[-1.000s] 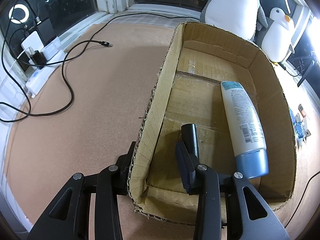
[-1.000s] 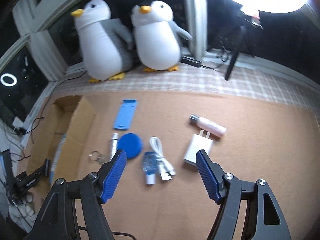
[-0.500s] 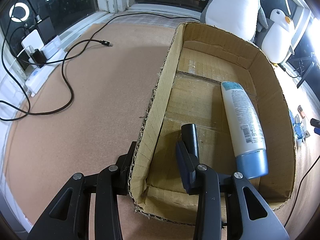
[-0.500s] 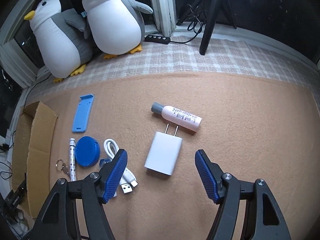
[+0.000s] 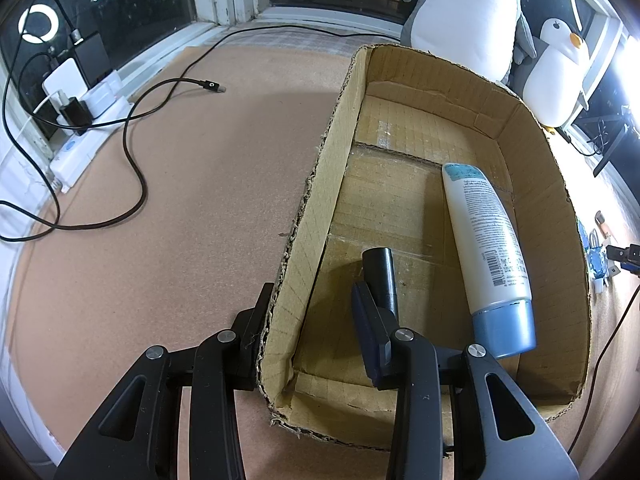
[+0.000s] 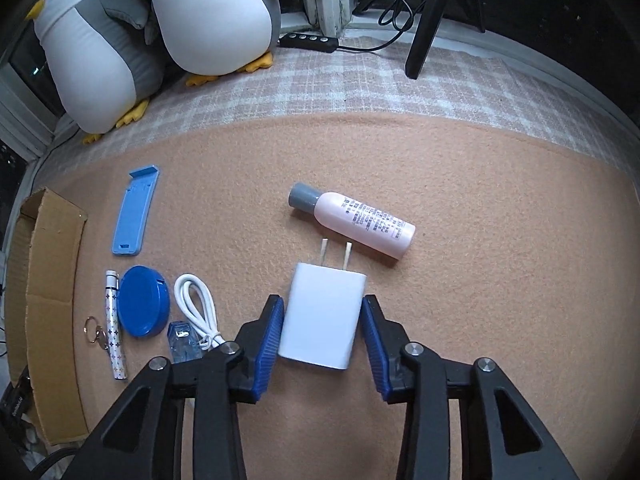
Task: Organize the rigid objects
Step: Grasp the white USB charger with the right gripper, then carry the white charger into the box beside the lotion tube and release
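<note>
In the left wrist view my left gripper (image 5: pixel 316 320) is open and straddles the near left wall of the cardboard box (image 5: pixel 316 216), one finger outside, one inside. In the box lie a white tube with a blue cap (image 5: pixel 488 248) and a small black cylinder (image 5: pixel 380 272). In the right wrist view my right gripper (image 6: pixel 322 340) is open, low over the felt, its blue pads on either side of the white plug charger (image 6: pixel 322 316), close to its sides. A pink bottle with a grey cap (image 6: pixel 356 224) lies just beyond the charger.
Left of the charger lie a white cable (image 6: pixel 198 308), a clear blue item (image 6: pixel 184 342), a blue round case (image 6: pixel 142 300), a patterned pen with key ring (image 6: pixel 114 328) and a blue stand (image 6: pixel 136 210). Two plush penguins (image 6: pixel 212 12) sit behind. A black cable (image 5: pixel 136 152) and power strip lie left of the box.
My right gripper has come down and forward onto the white charger and narrowed from wide open until its pads flank it. The left gripper and the box have not moved.
</note>
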Tool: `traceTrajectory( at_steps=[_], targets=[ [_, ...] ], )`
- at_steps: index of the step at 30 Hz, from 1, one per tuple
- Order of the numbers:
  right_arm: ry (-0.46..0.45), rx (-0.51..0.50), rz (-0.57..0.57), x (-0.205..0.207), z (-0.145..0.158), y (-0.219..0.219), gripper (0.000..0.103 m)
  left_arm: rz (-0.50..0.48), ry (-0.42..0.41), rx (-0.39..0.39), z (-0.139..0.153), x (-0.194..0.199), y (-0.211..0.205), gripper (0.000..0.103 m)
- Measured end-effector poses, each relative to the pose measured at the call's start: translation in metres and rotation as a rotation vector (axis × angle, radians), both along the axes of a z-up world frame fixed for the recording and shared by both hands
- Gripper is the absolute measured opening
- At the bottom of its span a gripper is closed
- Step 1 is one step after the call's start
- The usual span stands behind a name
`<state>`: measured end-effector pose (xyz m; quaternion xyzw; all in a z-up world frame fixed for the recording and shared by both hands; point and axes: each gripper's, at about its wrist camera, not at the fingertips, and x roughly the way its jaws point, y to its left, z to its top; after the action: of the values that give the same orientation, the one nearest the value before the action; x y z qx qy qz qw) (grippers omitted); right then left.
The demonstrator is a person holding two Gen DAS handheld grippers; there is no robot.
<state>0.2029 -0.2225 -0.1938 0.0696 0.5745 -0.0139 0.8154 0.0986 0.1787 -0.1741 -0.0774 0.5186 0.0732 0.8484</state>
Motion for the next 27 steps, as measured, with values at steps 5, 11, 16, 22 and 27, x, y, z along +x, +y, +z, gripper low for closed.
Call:
traceTrajectory(
  at_steps=[5, 11, 16, 22, 27],
  targets=[
    [-0.002, -0.019, 0.024, -0.001, 0.0, 0.003, 0.032, 0.0, 0.0, 0.0, 0.0, 0.0, 0.0, 0.036],
    [-0.036, -0.037, 0.064, -0.013, 0.007, 0.009, 0.032, 0.001, 0.0, 0.0, 0.0, 0.0, 0.0, 0.036],
    [-0.089, -0.039, 0.116, -0.025, 0.027, 0.024, 0.032, 0.0, 0.0, 0.005, -0.001, 0.0, 0.0, 0.036],
    [-0.16, 0.008, 0.207, -0.03, 0.06, 0.061, 0.032, 0.002, 0.0, 0.005, -0.001, 0.0, 0.0, 0.036],
    [-0.212, 0.047, 0.317, -0.038, 0.081, 0.108, 0.032, 0.004, -0.001, 0.001, -0.001, 0.0, -0.001, 0.036]
  ],
)
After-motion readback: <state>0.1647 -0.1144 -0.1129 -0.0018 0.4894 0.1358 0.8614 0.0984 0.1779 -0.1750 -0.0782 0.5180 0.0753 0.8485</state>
